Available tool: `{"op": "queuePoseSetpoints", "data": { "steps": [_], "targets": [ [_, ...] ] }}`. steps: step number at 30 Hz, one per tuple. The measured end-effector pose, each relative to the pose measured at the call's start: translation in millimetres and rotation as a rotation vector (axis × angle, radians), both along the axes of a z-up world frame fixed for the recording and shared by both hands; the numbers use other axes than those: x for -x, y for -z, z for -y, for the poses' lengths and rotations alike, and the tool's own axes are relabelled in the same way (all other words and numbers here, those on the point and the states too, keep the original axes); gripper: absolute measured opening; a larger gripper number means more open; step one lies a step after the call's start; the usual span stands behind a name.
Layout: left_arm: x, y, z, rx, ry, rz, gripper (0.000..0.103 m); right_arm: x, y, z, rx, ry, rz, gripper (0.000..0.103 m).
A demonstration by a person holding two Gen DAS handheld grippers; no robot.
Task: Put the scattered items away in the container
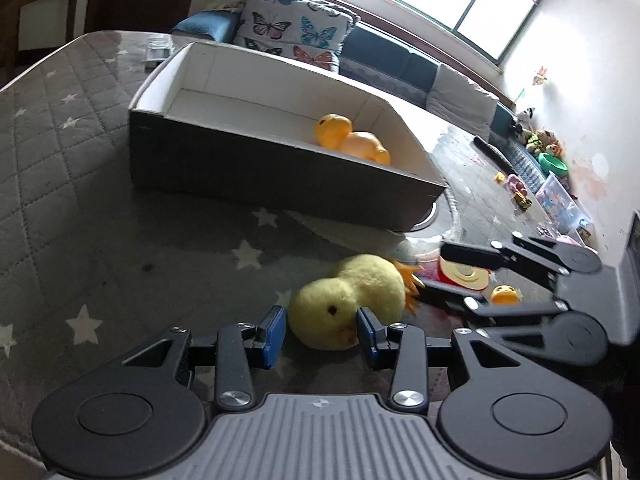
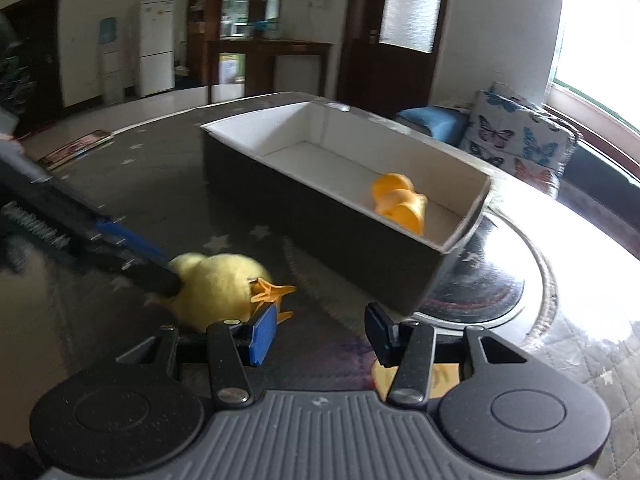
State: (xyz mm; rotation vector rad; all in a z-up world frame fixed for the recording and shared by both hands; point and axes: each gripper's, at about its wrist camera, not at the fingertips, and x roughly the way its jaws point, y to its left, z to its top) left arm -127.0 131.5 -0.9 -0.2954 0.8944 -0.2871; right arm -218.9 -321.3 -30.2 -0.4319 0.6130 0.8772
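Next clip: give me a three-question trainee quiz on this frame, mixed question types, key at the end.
1. True or false: the orange rubber duck already lies inside the box.
2. Which gripper has the plush duck's head between its open fingers?
A. the left gripper
B. the right gripper
C. neither
3. Fill in: the plush duck lies on the ____ mat, outside the box.

Key: 1 true; 2 A; 3 star-patterned grey quilted.
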Motion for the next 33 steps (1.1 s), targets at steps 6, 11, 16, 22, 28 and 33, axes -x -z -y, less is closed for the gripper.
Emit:
{"op": "queuePoseSetpoints", "data": {
  "steps": [6, 11, 16, 22, 28, 33],
  "targets": [
    [3, 2, -12, 0.036, -0.034, -0.014, 0.041, 20, -1, -1, 0.003, -0.100, -0.020, 0.050],
    [2, 0, -17, 0.081, -0.050, -0.006, 0.041, 27, -6, 1, -0.025, -0.139, -0.035, 0.056],
    [-3, 3, -19, 0.118, -0.078, -0.026, 0.042, 22, -7, -9, -0.037, -0.149, -0.025, 0.062],
    [-6, 10, -26, 0.194, -0.116, -0.053, 0.042, 17, 2, -33, -0.019, -0.212, -0.020, 0.062],
    [-10, 17, -33, 0.265, -0.125, -0.074, 0.043, 15, 12, -47, 0.023, -0.252, -0.021, 0.061],
    [-12, 19, -36, 0.293, -0.134, -0.074, 0.041, 15, 14, -47, 0.025, -0.241, -0.022, 0.054]
  ]
}}
